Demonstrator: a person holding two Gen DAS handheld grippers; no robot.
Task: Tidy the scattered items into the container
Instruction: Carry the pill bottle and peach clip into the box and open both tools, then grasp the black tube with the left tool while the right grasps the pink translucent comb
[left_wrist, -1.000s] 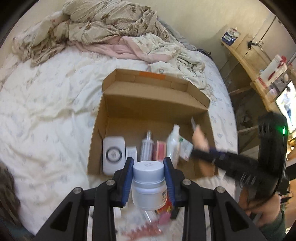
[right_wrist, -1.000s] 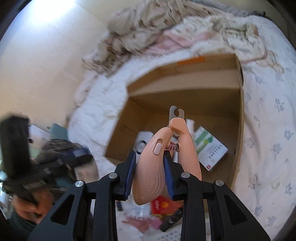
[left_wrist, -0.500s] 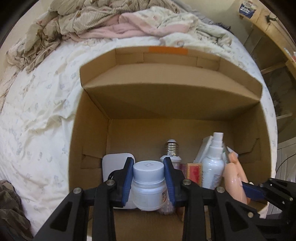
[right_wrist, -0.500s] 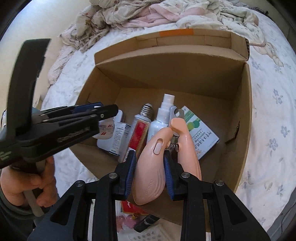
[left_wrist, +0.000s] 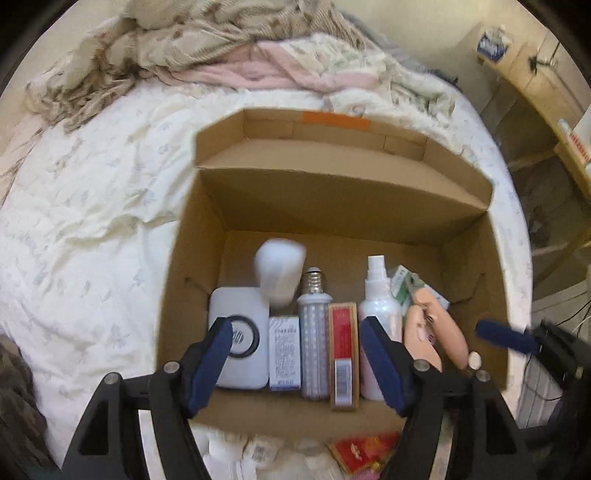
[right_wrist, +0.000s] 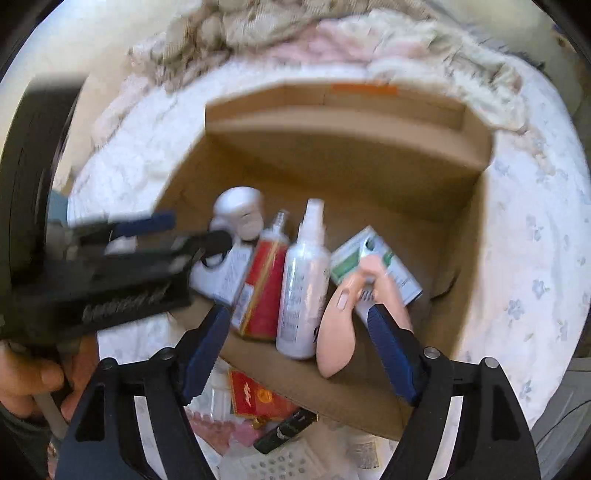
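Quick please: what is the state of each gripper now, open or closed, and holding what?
Left gripper: open, holding nothing.
Right gripper: open, holding nothing.

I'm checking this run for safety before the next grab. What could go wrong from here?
1. The white jar is blurred, apparently still tumbling in the cardboard box; it may knock the upright spray bottle or bulb.
2. The pink clipper lies between the open right gripper fingers and could snag as it withdraws.
3. The left gripper is close beside it; they might collide.
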